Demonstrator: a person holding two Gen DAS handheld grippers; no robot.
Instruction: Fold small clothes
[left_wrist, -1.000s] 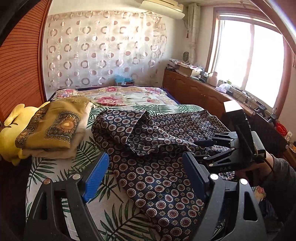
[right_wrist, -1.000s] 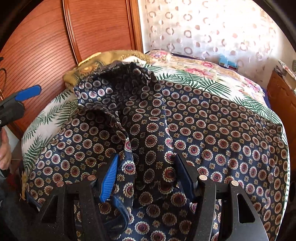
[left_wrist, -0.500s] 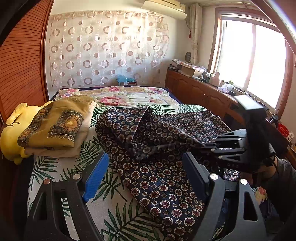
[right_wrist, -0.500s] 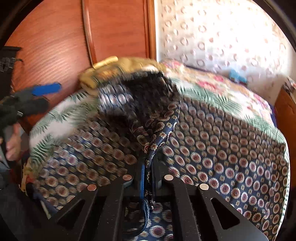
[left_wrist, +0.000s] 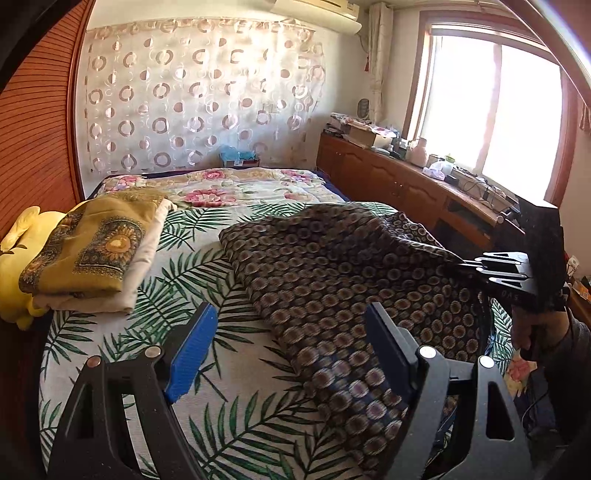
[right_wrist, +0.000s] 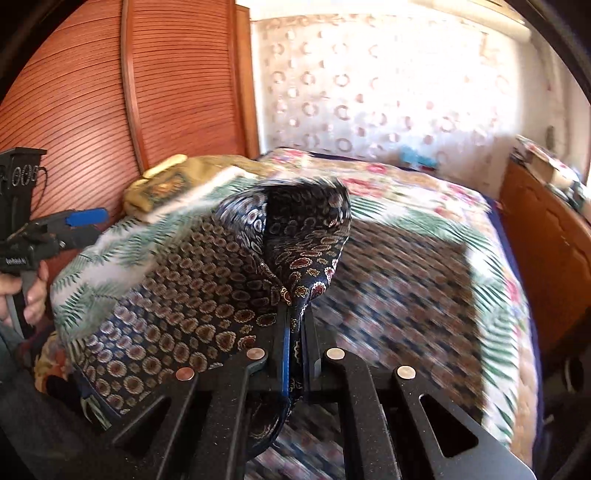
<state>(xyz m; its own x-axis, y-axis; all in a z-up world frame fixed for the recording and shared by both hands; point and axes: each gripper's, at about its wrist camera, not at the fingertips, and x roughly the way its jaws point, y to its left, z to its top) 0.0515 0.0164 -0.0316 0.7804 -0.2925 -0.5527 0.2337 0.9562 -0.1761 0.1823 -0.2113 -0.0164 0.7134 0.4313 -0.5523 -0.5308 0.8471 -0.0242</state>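
A navy garment with round medallion print (left_wrist: 332, 280) lies spread on the palm-leaf bedsheet (left_wrist: 207, 258). My right gripper (right_wrist: 295, 325) is shut on a bunched fold of the navy garment (right_wrist: 303, 236) and holds it lifted above the bed. It also shows in the left wrist view (left_wrist: 495, 269) at the right, pulling the cloth taut. My left gripper (left_wrist: 288, 350) is open and empty, hovering over the garment's near left edge. It shows in the right wrist view (right_wrist: 79, 221) at the far left.
A folded mustard-yellow patterned cloth (left_wrist: 92, 247) sits on a cream pile at the bed's left, beside a yellow plush toy (left_wrist: 18, 251). A floral quilt (left_wrist: 221, 184) covers the far bed. A wooden cabinet (left_wrist: 399, 181) runs along the right under the window.
My right gripper shut on a fold of the navy garment and lifted it up and to the right, drawing the cloth taut. My left gripper stayed open.
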